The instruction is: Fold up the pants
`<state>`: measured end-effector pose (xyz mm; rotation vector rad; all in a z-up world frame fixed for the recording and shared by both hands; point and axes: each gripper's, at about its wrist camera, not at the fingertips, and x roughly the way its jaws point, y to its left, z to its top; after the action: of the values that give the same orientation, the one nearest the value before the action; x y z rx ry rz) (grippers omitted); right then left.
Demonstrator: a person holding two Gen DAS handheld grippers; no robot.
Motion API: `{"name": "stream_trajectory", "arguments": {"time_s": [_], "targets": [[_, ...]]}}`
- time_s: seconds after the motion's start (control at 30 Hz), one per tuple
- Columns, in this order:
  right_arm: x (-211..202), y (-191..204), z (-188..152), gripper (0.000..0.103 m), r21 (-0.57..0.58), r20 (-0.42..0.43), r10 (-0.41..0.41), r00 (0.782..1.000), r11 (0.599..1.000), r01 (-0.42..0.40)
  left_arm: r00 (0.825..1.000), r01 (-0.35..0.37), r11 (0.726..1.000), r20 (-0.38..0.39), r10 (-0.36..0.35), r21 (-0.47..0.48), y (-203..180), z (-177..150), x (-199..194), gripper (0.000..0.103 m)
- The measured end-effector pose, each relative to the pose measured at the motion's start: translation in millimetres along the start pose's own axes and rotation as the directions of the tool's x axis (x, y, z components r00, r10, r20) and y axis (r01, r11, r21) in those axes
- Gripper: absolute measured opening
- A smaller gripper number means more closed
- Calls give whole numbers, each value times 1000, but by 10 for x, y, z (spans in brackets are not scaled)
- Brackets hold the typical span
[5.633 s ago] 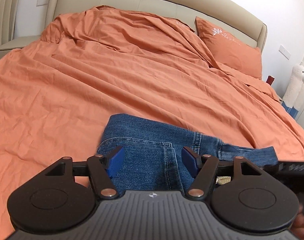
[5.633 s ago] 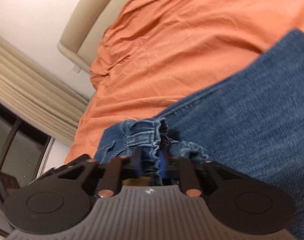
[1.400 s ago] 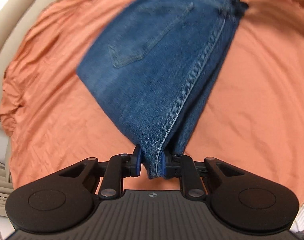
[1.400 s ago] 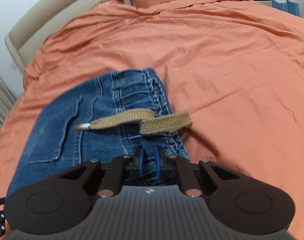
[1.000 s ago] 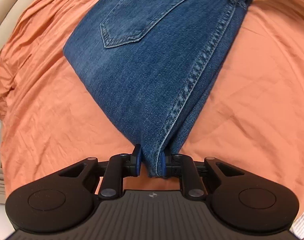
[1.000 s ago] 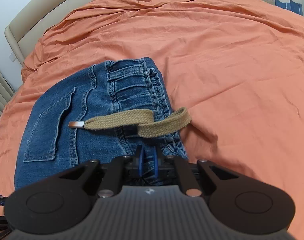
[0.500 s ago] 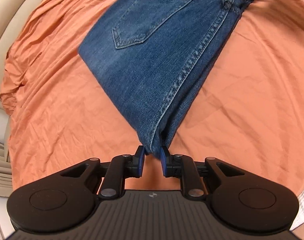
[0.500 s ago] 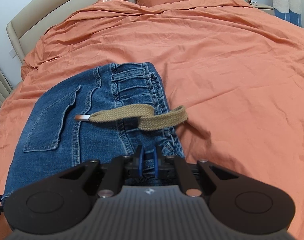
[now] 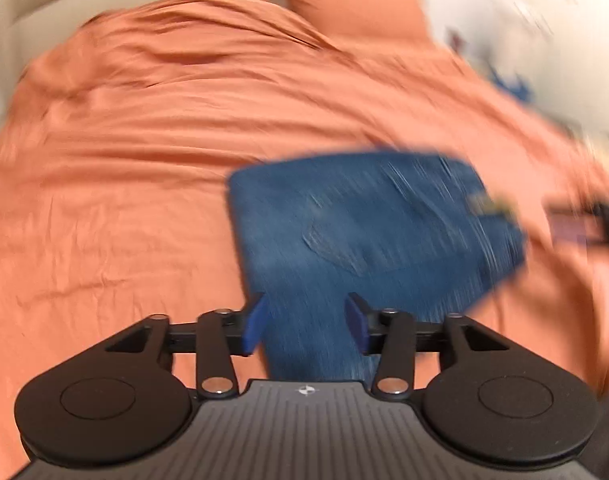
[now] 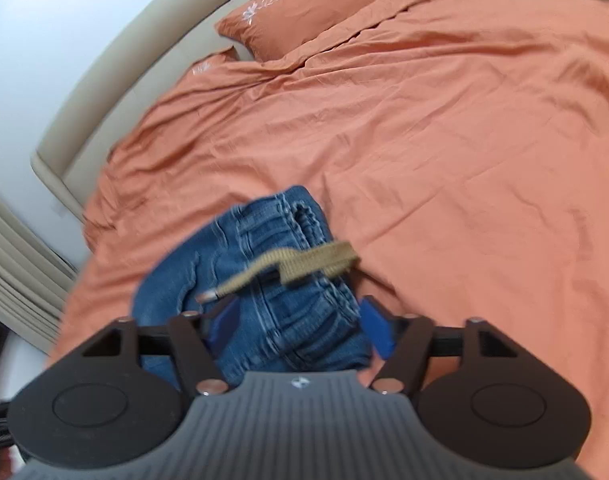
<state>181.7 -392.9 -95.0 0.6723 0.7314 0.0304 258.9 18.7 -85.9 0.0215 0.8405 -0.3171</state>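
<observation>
Left gripper (image 9: pixel 304 322): hanging above the near end of the jeans, blue pads (image 9: pixel 254 326) standing wide apart, nothing caught between them; this view is motion-blurred.
Right gripper (image 10: pixel 300 330): hanging over the waistband end, blue pads (image 10: pixel 378 330) spread wide, gripping nothing; denim is showing in the gap between them.
Folded jeans (image 9: pixel 368 236): blue denim, lying flat as a compact bundle on the duvet, near the foot side of the bed; stacked waistband layers (image 10: pixel 304 224) are facing the pillows in the right wrist view.
Belt (image 10: pixel 296 266): khaki webbing with a metal tip, lying looped across the top of the waistband, one end trailing toward the left side of that view.
Duvet (image 10: pixel 444 132): orange, wrinkled, covering the whole bed under the jeans.
Pillow (image 10: pixel 304 12): orange with a white flower motif, leaning against the headboard.
Headboard (image 10: pixel 116 92): beige, padded, curving behind the pillows.
</observation>
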Motion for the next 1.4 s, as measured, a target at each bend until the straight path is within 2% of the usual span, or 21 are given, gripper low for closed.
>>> {"name": "stream_trajectory", "arguments": {"time_s": [0.1, 0.2, 0.3, 0.37, 0.5, 0.7, 0.83, 0.9, 0.93, 0.97, 1.03, 1.13, 1.2, 1.3, 1.4], "targets": [[128, -119, 111, 70, 58, -27, 57, 998, 997, -56, 999, 44, 982, 38, -38, -182, 294, 25, 236, 62], [329, -241, 220, 71, 98, -69, 84, 994, 992, -77, 995, 94, 935, 47, -83, -343, 597, -55, 492, 65], [558, -388, 280, 71, 176, -116, 126, 985, 979, -105, 990, 140, 886, 33, -140, -443, 839, -137, 721, 68], [703, -460, 273, 71, 224, -150, 147, 978, 968, -111, 984, 160, 863, 11, -176, -479, 931, -169, 867, 68], [963, -532, 259, 70, 251, -224, 183, 957, 960, -125, 951, 271, 807, 15, -310, -525, 1044, -215, 1154, 71], [1218, -607, 339, 64, 279, -257, 276, 926, 939, -202, 912, 370, 766, 48, -407, -526, 1110, -176, 1449, 70], [1309, -717, 369, 55, 324, -256, 346, 903, 911, -257, 890, 414, 732, 72, -450, -541, 1186, -209, 1529, 61], [1348, -740, 364, 48, 336, -252, 369, 895, 900, -276, 884, 421, 720, 74, -461, -552, 1190, -217, 1564, 48], [1355, -736, 358, 44, 327, -253, 373, 892, 901, -284, 884, 419, 718, 69, -462, -556, 1181, -217, 1578, 45], [1359, -721, 355, 41, 316, -254, 374, 892, 904, -289, 884, 417, 719, 66, -463, -556, 1169, -215, 1582, 37], [1348, -677, 359, 36, 299, -254, 372, 893, 908, -293, 888, 410, 726, 59, -457, -552, 1144, -191, 1575, 32], [1301, -610, 366, 29, 263, -245, 360, 900, 918, -296, 904, 386, 750, 58, -424, -536, 1077, -163, 1499, 23], [1232, -560, 378, 26, 226, -232, 344, 910, 929, -294, 918, 365, 775, 61, -391, -516, 1019, -125, 1435, 13], [1104, -394, 403, 22, 155, -199, 331, 923, 940, -303, 936, 334, 807, 74, -343, -487, 944, -75, 1281, 10], [940, -206, 404, 21, 100, -165, 330, 929, 943, -317, 947, 311, 829, 80, -310, -464, 878, -41, 1090, 9]]}}
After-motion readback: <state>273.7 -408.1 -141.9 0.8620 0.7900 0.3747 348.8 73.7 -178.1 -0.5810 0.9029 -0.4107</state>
